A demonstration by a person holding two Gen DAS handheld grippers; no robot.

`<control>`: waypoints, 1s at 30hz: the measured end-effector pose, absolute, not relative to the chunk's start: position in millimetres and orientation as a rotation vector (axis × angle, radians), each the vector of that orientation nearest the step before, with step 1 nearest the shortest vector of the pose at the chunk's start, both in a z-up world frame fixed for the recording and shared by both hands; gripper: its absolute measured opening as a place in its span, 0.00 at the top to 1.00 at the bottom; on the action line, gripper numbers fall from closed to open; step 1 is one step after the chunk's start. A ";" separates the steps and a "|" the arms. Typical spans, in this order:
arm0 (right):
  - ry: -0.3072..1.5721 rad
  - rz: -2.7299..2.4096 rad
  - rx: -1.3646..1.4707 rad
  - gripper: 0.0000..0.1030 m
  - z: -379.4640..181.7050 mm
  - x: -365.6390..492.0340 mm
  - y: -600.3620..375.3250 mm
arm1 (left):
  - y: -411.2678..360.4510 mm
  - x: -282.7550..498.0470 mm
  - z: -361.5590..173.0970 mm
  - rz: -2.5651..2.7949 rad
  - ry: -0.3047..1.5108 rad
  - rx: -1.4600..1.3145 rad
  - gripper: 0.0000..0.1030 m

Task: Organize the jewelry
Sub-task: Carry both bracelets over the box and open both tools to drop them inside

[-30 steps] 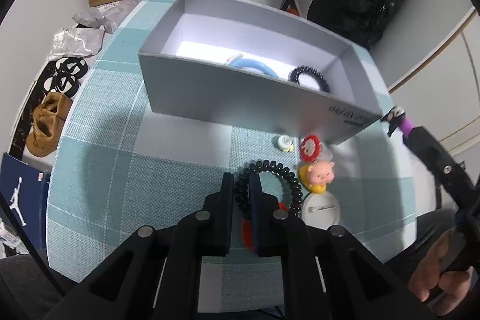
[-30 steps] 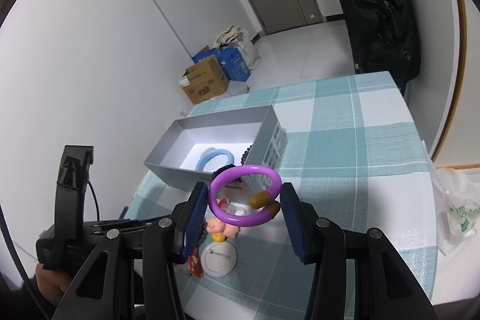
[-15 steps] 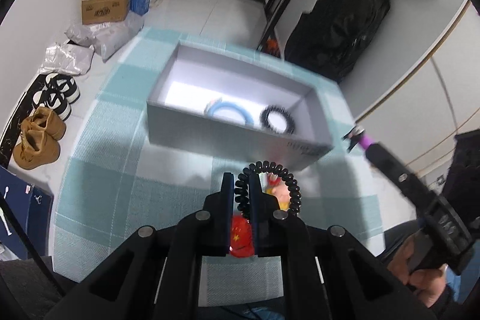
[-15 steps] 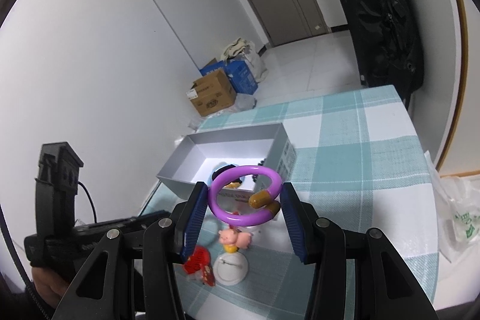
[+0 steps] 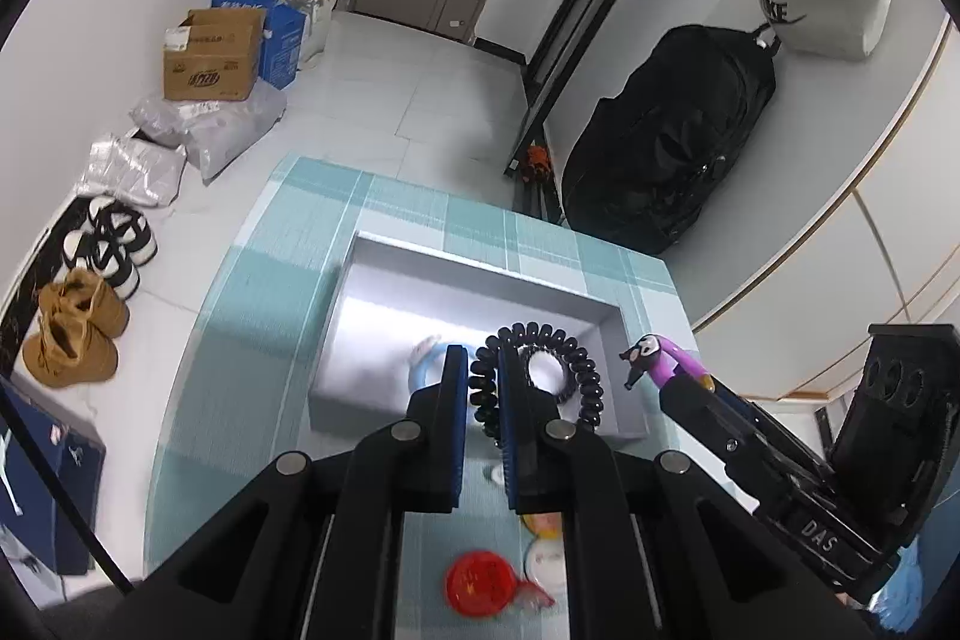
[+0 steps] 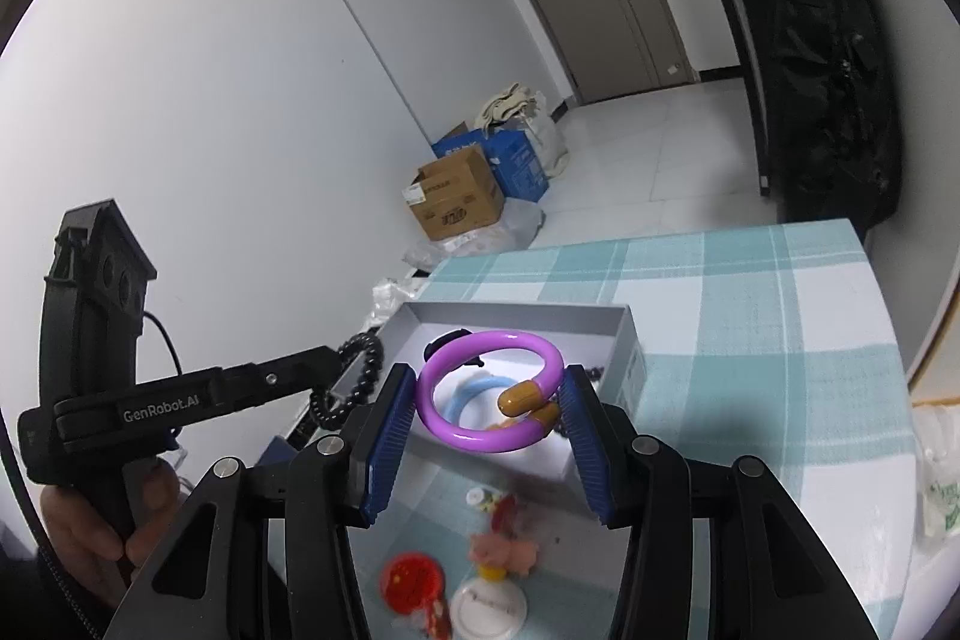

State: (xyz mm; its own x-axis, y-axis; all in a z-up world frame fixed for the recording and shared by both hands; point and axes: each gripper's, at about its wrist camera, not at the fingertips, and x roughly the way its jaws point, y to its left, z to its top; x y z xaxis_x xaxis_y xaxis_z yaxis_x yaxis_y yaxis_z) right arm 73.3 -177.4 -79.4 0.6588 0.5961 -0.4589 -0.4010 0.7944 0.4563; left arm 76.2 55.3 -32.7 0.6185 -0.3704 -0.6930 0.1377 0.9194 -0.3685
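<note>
Left wrist view: left claw (image 5: 482, 388) clamped shut on one side of the black coil bracelet (image 5: 540, 376); the rest of the loop hangs free past the pads. It is held in the air above the grey box (image 5: 480, 280), which sits toward the surface's far edge. Inside the box: a light blue ring (image 5: 429, 361), partly hidden by the claw. Purple bangle (image 5: 666, 361) shows at right, on the tip of the other tool. On the checked surface (image 5: 252, 340) near its front edge: a red round piece (image 5: 480, 583) and a white disc (image 5: 543, 559), both blurred.

Right wrist view: right claw (image 6: 489, 403) grips the purple bangle across its width, pads pressing both sides, over the box's near wall. A pig charm (image 6: 504, 553) lies loose on the surface below.

Step, as I read it: carry and drop, both pieces over the box. Next move likely calls for lowering each into the box and releasing, clear of the blue ring, without the claws colliding.
</note>
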 end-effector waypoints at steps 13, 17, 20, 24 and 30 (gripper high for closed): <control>0.666 0.583 0.334 0.53 -80.8 112.5 -169.9 | 47.2 113.8 -38.9 -0.329 0.883 -0.281 0.95; 0.694 0.579 0.329 0.53 -86.6 118.4 -168.7 | 45.0 120.6 -40.8 -0.324 0.894 -0.277 0.95; 0.706 0.583 0.340 0.53 -88.4 121.4 -169.1 | 40.5 124.6 -44.0 -0.334 0.919 -0.274 0.95; 0.714 0.592 0.336 0.53 -89.0 123.0 -167.2 | 35.9 126.8 -45.6 -0.339 0.929 -0.253 0.95; 0.754 0.587 0.341 0.51 -91.9 125.8 -165.7 | 44.9 132.3 -52.2 -0.359 0.969 -0.346 0.94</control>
State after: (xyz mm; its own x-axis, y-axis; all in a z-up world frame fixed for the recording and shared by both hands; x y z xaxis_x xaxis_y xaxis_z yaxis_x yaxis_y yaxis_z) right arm 125.8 -165.7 -91.9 0.5818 0.6092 -0.5390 -0.3732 0.7887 0.4886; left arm 132.3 44.9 -52.2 0.5165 -0.4440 -0.7322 0.1404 0.8874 -0.4390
